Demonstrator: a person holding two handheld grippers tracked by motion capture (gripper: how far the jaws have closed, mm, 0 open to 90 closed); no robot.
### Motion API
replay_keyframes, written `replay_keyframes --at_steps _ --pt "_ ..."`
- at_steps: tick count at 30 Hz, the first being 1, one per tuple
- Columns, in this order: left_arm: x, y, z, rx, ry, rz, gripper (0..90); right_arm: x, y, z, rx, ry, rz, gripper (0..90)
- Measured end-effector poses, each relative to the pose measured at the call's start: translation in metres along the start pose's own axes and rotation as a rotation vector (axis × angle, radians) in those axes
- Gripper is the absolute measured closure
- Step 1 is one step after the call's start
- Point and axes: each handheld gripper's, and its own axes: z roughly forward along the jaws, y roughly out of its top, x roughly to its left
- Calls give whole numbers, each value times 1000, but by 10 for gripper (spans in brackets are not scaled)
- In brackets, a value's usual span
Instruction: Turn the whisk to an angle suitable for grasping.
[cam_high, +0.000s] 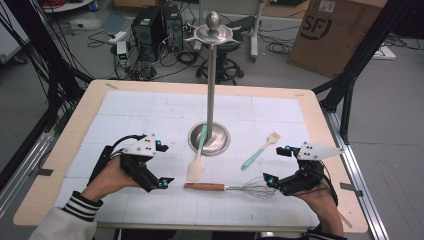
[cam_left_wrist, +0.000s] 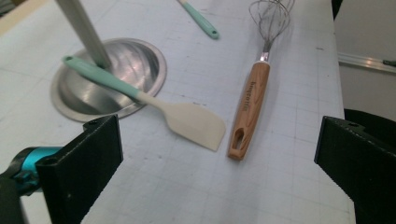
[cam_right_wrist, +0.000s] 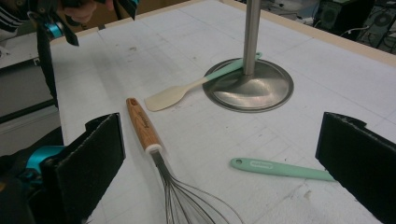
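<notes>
A steel stand rises from a round base (cam_high: 220, 142) at mid table, with a hook disc on top. A spatula (cam_high: 196, 167) with a mint handle and cream blade lies with its handle end on the base. A whisk (cam_high: 205, 187) with a wooden handle lies near the front, wires to the right. A mint-handled pastry brush (cam_high: 260, 151) lies right of the base. My left gripper (cam_high: 165, 164) stands open left of the spatula blade (cam_left_wrist: 191, 121) and the whisk handle (cam_left_wrist: 250, 105), holding nothing. My right gripper (cam_high: 277, 165) is open beside the whisk wires (cam_right_wrist: 187, 200), also with nothing in it.
A white gridded mat (cam_high: 130, 115) covers the wooden table. The stand's tall pole (cam_high: 212, 85) reaches well above the table. Beyond the far edge are computer towers (cam_high: 157, 25), a stool, cables and a cardboard box (cam_high: 335, 30).
</notes>
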Motion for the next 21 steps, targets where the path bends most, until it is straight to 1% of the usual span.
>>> replay_keyframes --at_steps 2,3,7,9,11,14,15,17,21 --pt "0 -3 -6 -22 18 -12 17 0 0 0 0 0 -2 2" --pt "-1 -6 -11 -23 34 2 17 0 0 0 1 3 -2 2" --pt "-4 -15 -23 -74 59 -32 17 0 -1 1 -2 4 -2 2" --pt "-4 -20 -30 -104 71 -43 17 0 -1 1 0 4 -5 2" --pt "-5 -24 -37 -122 88 -51 17 -1 -1 1 1 2 -6 2" --pt "-4 -31 -46 -135 105 -61 17 0 -1 1 0 2 -5 2" --pt "-4 -33 -48 -138 105 -66 17 -1 -1 2 -1 1 -4 2" --pt "-5 -38 -52 -149 96 -60 17 -1 -1 2 -2 -1 -6 2" --pt "-3 -45 -58 -159 119 -72 17 0 -1 2 0 -3 -3 2"
